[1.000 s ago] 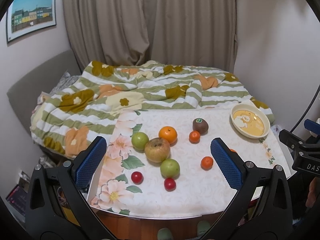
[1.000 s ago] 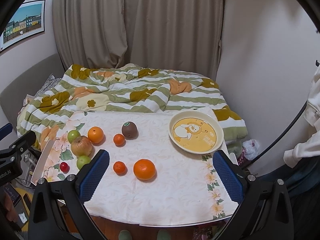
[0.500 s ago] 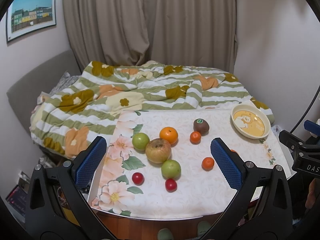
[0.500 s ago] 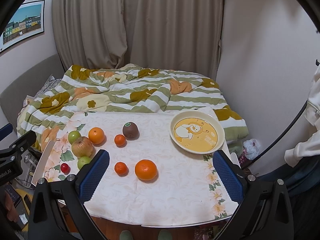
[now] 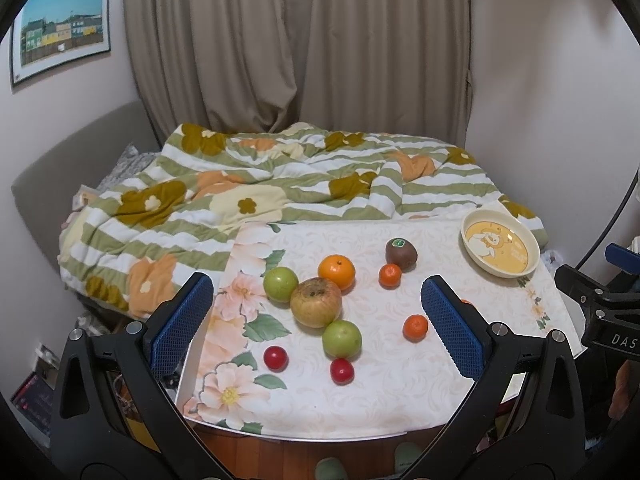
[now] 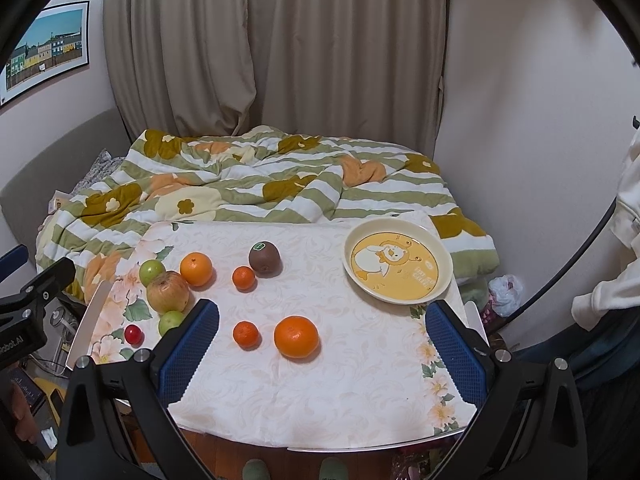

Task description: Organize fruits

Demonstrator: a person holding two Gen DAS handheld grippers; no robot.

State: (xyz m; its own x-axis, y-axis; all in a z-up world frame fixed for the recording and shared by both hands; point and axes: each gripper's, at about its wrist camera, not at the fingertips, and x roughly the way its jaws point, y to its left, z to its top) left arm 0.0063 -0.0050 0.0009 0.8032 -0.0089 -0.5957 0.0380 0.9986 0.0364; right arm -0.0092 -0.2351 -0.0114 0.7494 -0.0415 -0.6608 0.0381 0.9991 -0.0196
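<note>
Fruit lies loose on a floral tablecloth [image 5: 372, 396]. A yellowish apple [image 5: 316, 302] sits between two green fruits [image 5: 281, 284] [image 5: 342, 338], with an orange [image 5: 336, 271] behind. A kiwi [image 5: 401, 255], small tangerines [image 5: 390, 275] [image 5: 415, 327] and two red cherry-like fruits [image 5: 275, 358] [image 5: 341, 371] lie around. A big orange [image 6: 296, 337] lies near the front in the right wrist view. An empty cream plate [image 6: 432, 256] with a cartoon print stands at the back right. My left gripper [image 5: 318, 324] is open and empty above the near edge. My right gripper [image 6: 322, 348] is open and empty, the big orange between its fingers in view.
A bed with a striped flowered quilt [image 5: 280, 196] lies just behind the table. Curtains [image 5: 296, 48] hang behind it. Walls close in on both sides. The table's front edge [image 6: 320, 446] is near the grippers. The other gripper's body [image 5: 600, 312] shows at the right.
Both grippers have edged slightly forward and up; the fruit sits a little lower in view. Nothing was grasped or moved.
</note>
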